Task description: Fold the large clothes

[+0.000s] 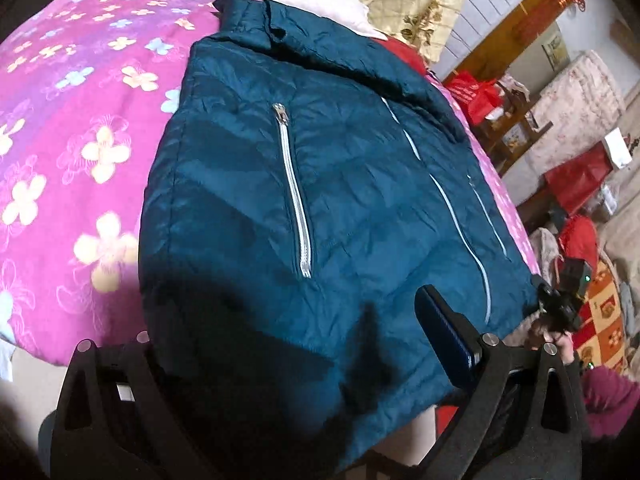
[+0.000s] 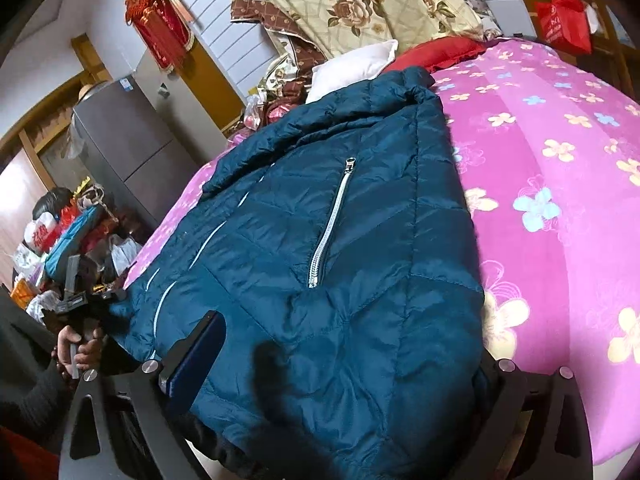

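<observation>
From the left wrist, left gripper spread wide astride the hem of the jacket, long axis running ahead to the collar on the bed; from the right wrist, right gripper likewise agape over the opposite hem corner.
</observation>
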`<state>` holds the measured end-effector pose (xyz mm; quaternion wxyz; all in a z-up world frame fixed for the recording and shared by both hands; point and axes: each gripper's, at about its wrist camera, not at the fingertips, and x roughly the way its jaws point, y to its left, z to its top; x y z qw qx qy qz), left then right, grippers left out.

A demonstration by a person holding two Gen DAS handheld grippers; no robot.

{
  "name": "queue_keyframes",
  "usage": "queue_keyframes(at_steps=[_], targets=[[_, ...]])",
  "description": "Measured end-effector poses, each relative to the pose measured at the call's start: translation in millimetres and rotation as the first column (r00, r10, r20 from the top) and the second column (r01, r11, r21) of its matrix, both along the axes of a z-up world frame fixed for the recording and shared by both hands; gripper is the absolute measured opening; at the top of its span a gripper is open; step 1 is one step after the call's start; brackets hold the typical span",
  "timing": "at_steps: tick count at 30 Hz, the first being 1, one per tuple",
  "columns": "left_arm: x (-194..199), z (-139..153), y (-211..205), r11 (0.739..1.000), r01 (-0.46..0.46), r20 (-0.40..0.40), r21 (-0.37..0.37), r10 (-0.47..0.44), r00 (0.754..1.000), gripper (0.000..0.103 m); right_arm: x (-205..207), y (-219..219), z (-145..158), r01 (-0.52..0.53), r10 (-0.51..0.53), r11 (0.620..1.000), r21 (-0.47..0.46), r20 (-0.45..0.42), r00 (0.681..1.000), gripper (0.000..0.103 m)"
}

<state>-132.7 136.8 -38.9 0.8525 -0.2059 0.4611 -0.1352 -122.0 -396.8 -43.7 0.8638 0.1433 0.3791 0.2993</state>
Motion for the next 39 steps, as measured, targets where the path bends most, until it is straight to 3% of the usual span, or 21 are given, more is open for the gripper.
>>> queue_keyframes(at_steps=[6, 9, 10, 11, 14, 18, 20, 23, 29, 31, 34, 39], targets=[[-5.3, -0.5, -17.4, 0.991, -0.007, 0.036, 0.137, 0.002, 0.999, 0.098, 2.8, 4.9, -0.2, 0.01, -0.01, 1.0, -0.025, 0.011, 1.0, 0.103], [-10.5, -0.9, -15.9, 0.984, -0.054, 0.041, 0.17, 0.047, 0.998, 0.098, 3.5, 3.5, 0.9, 0.005, -0.005, 1.0, -0.009, -0.01, 1.0, 0.102], [-11.3, -1.3, -14.0, 0.983, -0.082, 0.041, 0.162, 0.077, 0.996, 0.098, 3.1, 2.2, 1.1, 0.012, -0.012, 1.0, -0.004, -0.016, 1.0, 0.089], [-13.4, -1.5, -10.5, 0.983, -0.107, 0.044, 0.15, 0.102, 0.994, 0.098, 3.2, 0.6, -0.7, 0.014, -0.014, 1.0, 0.003, -0.029, 0.999, 0.065], [-19.1, -3.9, 1.7, 0.976, -0.176, 0.07, 0.128, 0.168, 0.983, 0.098, 5.5, -3.6, -4.3, 0.035, -0.035, 0.999, 0.0, -0.035, 0.999, 0.048], [-18.2, -3.2, 0.4, 0.96, -0.205, 0.075, 0.193, 0.194, 0.978, 0.093, 9.6, -7.3, -7.2, 0.058, -0.056, 0.998, 0.036, -0.055, 0.997, 0.047], [-19.0, -3.0, -3.2, 0.942, -0.224, 0.08, 0.25, 0.21, 0.974, 0.079, 11.1, -9.8, -8.1, 0.068, -0.063, 0.996, 0.059, -0.072, 0.995, 0.048], [-22.6, -3.7, 0.6, 0.941, -0.237, 0.086, 0.242, 0.222, 0.971, 0.066, 11.1, -11.4, -8.4, 0.066, -0.061, 0.995, 0.07, -0.082, 0.995, 0.048], [-24.5, -4.2, 2.8, 0.944, -0.247, 0.097, 0.221, 0.231, 0.968, 0.066, 0.8, 3.8, -4.5, 0.08, -0.08, 0.995, -0.055, 0.009, 0.997, 0.046], [-23.7, -4.5, 1.9, 0.946, -0.243, 0.1, 0.215, 0.226, 0.969, 0.07, 1.5, 6.9, -3.6, 0.085, -0.084, 0.991, -0.104, 0.018, 0.996, 0.035], [-21.8, -4.4, 0.1, 0.953, -0.231, 0.109, 0.198, 0.213, 0.971, 0.08, 4.2, 5.0, -5.7, 0.085, -0.084, 0.991, -0.104, 0.023, 0.996, 0.031], [-20.1, -4.6, -1.9, 0.951, -0.243, 0.128, 0.191, 0.222, 0.967, 0.081, 5.3, 3.5, -8.3, 0.092, -0.09, 0.992, -0.087, 0.027, 0.996, 0.031]])
